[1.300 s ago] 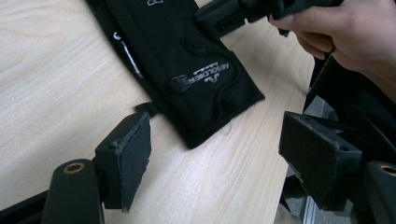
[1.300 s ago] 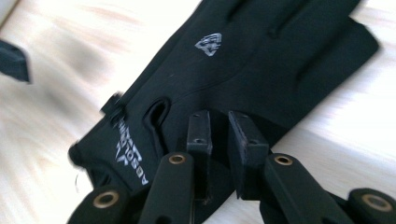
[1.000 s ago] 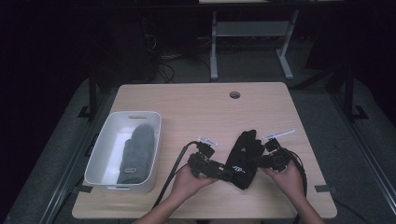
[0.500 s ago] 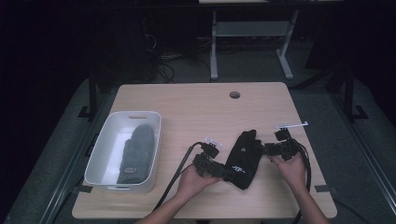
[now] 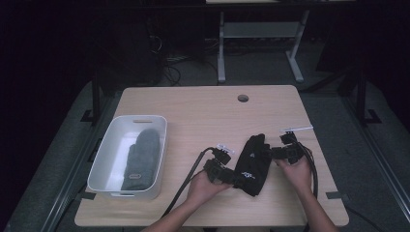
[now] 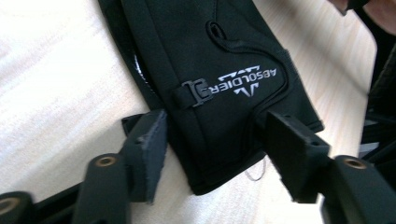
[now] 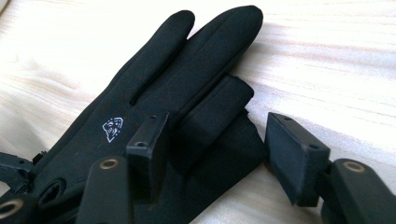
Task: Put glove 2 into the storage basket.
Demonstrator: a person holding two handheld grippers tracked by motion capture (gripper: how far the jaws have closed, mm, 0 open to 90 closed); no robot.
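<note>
a white bin [image 5: 109,145] sat at the counter's [image 5: 193,104] left with a grey mitten [image 5: 141,158] already inside. the left tongs [image 6: 212,140] had just been narrowing around the black glove's [image 5: 255,160] cuff, pads not yet pressing. the right tongs [image 7: 219,149], released, straddled its folded thumb side, likely to lift it binward.

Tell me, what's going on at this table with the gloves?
A person is working on a black glove lying flat on the wooden table, with a hand-held tool in each hand. The left tool straddles the glove's cuff, its jaws just closing in. The right tool is at the glove's finger end, its jaws a little apart around a folded finger. Neither tool looks clamped yet. A grey mitten already lies in the white bin off to the left.
</note>
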